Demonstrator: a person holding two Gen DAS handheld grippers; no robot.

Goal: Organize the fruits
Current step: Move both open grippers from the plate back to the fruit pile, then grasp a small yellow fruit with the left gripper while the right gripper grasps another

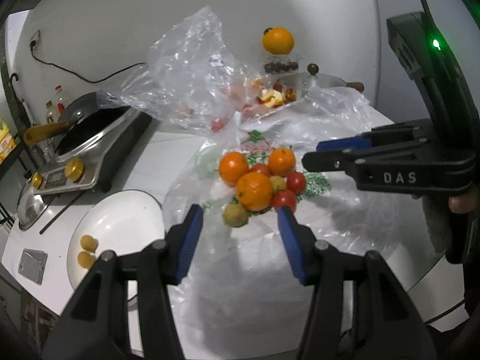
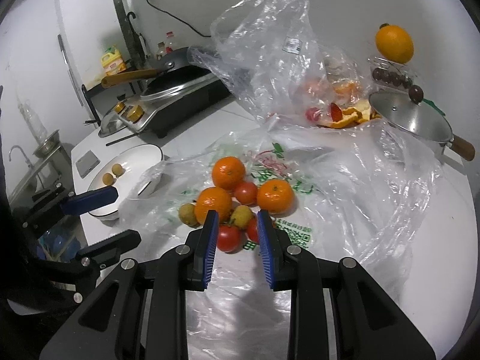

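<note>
Nearest your left gripper (image 1: pixel 240 219) is a small brownish-yellow fruit (image 1: pixel 235 215), lying at twelve o'clock between its tips; those jaws stand partly apart and hold nothing. Your right gripper (image 2: pixel 237 225) shows a narrow gap that is as close as it goes, with nothing in it, and it points at the same pile from the other side. The step in hand looks like sorting the small fruits out of the heap: two like it already lie in the white plate (image 1: pixel 120 210) at nine o'clock of the left gripper. The next move probably calls for lowering the left jaws around that fruit alone, clear of the big orange (image 1: pixel 254 191) touching it at one o'clock. The heap, three oranges, a few red tomatoes (image 1: pixel 296 182) and the small fruits, lies bunched on a crinkled clear plastic bag (image 1: pixel 330 225) spread over the table. The bag looks slippery and may drag along with the fruit.
</note>
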